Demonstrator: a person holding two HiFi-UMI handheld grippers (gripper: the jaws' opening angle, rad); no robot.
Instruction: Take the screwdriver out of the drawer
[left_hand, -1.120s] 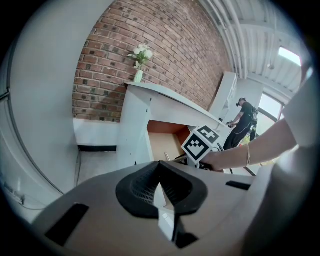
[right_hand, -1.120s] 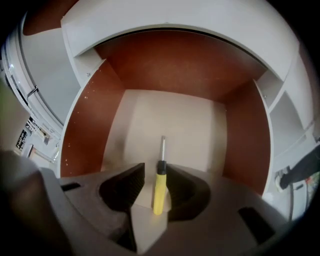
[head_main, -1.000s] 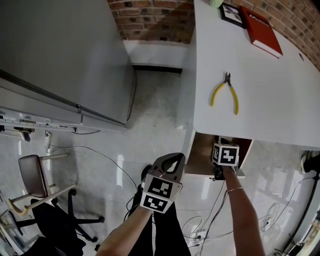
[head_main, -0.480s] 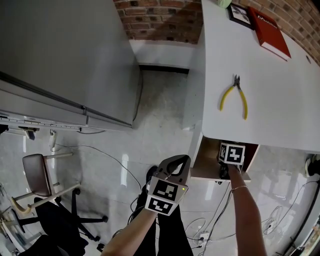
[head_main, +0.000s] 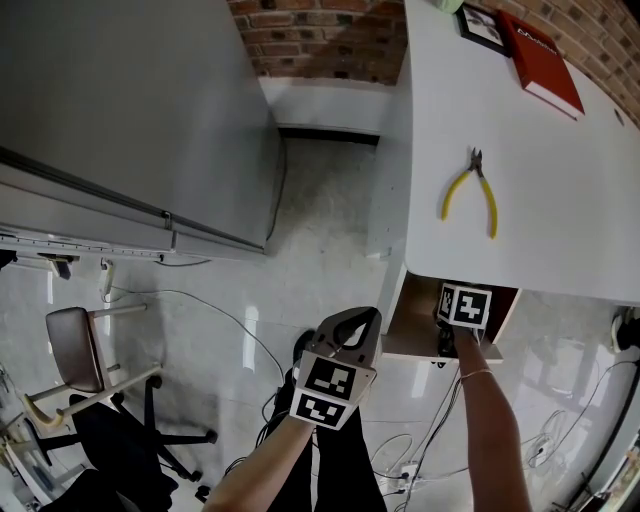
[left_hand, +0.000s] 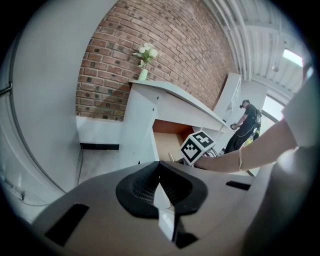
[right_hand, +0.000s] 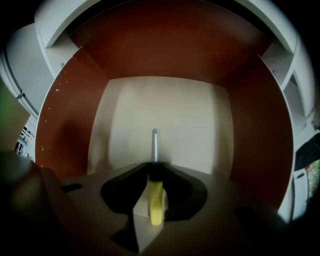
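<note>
Screwdriver (right_hand: 155, 200) being taken at its handle, lying in the open drawer (right_hand: 75, 115) under the desk.

Right gripper (right_hand: 155, 169) jaws have just been closing; the yellow handle is seen between them, apparently pinched. Left gripper (left_hand: 159, 172) is held clenched and empty. Tool is judged light, rigid, with smooth plastic likely to slip; a mid-handle grip is favoured.
</note>
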